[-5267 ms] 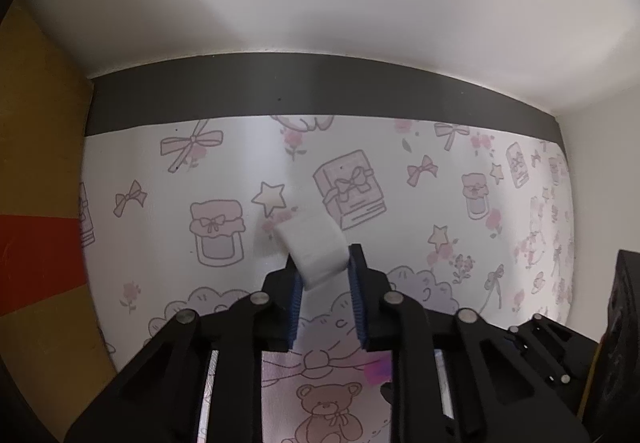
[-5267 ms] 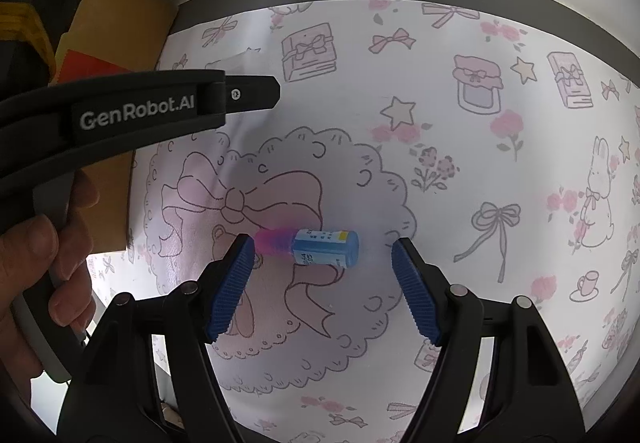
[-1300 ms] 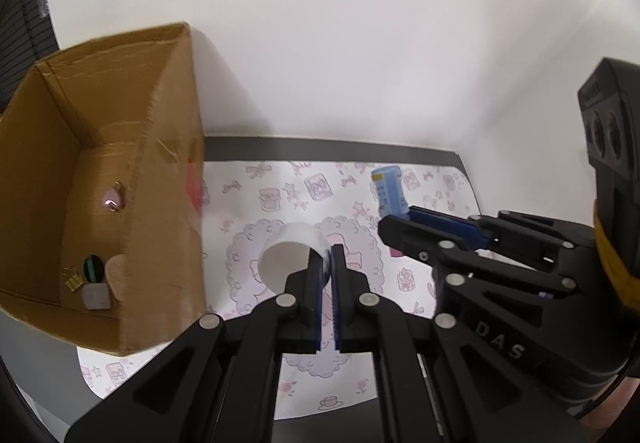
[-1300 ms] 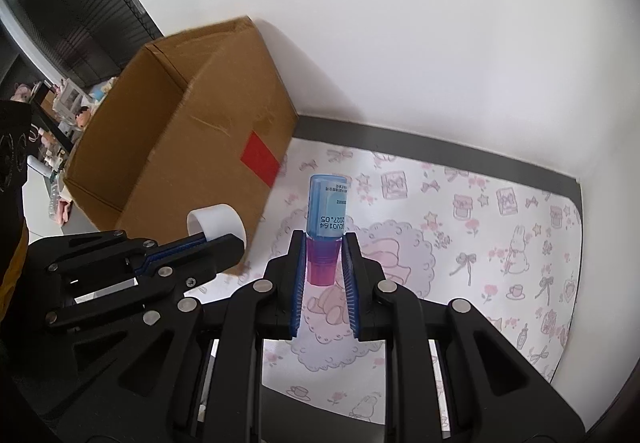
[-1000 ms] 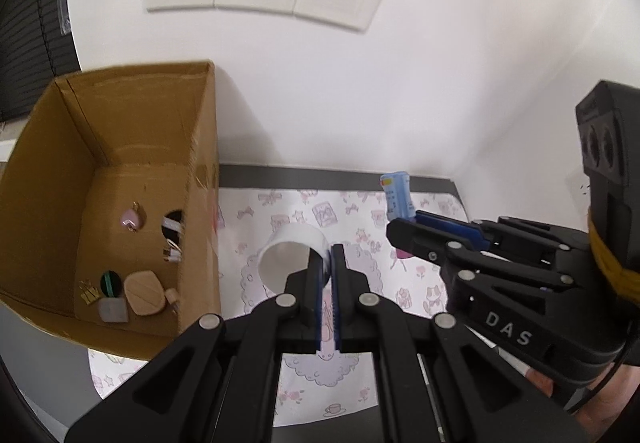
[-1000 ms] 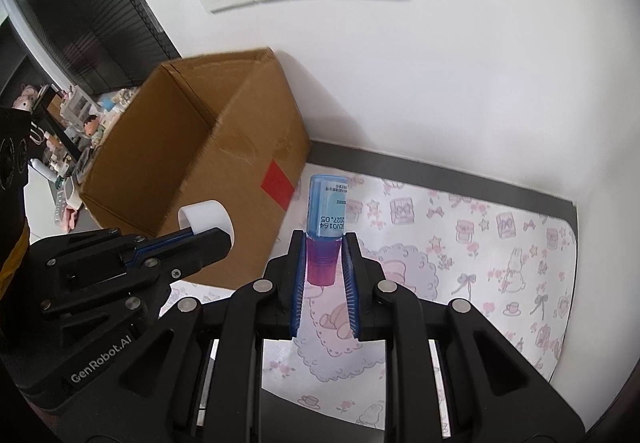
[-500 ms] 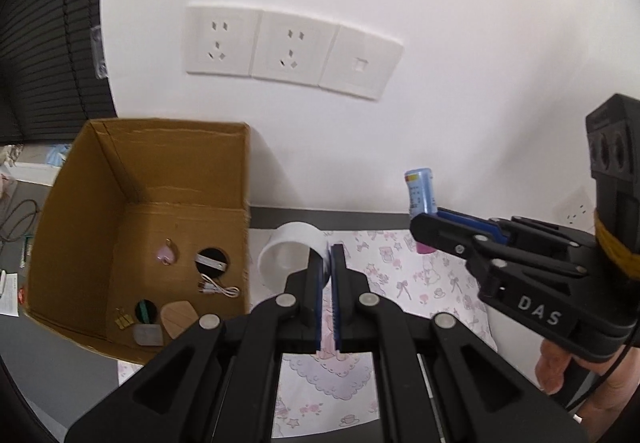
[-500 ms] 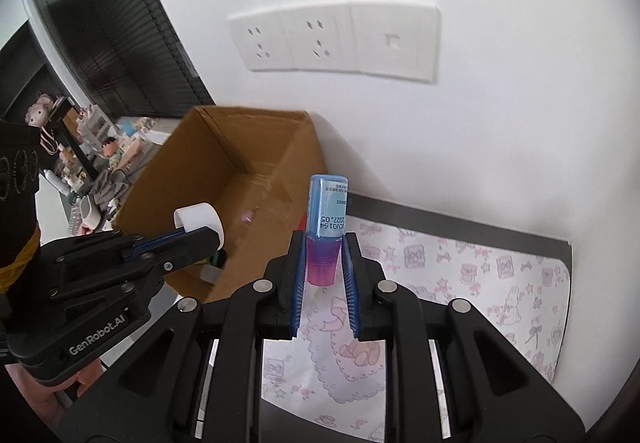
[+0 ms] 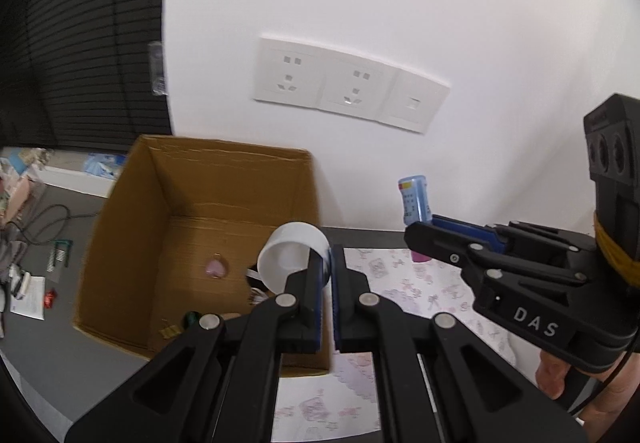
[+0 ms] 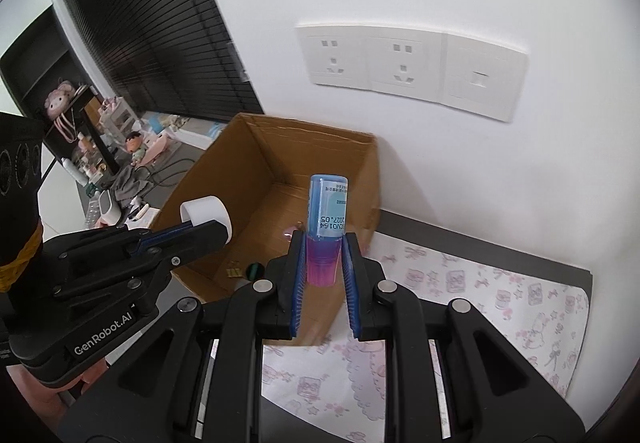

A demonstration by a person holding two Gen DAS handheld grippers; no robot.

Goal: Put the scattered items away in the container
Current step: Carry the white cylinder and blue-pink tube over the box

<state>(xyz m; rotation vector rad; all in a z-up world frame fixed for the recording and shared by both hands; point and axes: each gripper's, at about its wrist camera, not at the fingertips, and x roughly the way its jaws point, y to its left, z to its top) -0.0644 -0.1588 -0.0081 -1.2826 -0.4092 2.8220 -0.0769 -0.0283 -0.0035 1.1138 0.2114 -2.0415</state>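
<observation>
Left gripper (image 9: 327, 275): jaws clamped on the white tape roll (image 9: 292, 257), held over the cardboard box (image 9: 132, 211) near its right wall.
Right gripper (image 10: 323, 267): jaws pinching the blue bottle (image 10: 328, 209) by its pink cap, upright, above the box's right wall.
Box floor: a pink heart charm (image 9: 216, 268) and what look like binder clips (image 9: 170, 331).
Mat (image 9: 424, 295): patterned, right of the box.

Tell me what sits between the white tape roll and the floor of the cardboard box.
Nothing but air, as the left wrist view shows: the left gripper holds the tape roll over the open cardboard box, where a pink heart charm lies.
</observation>
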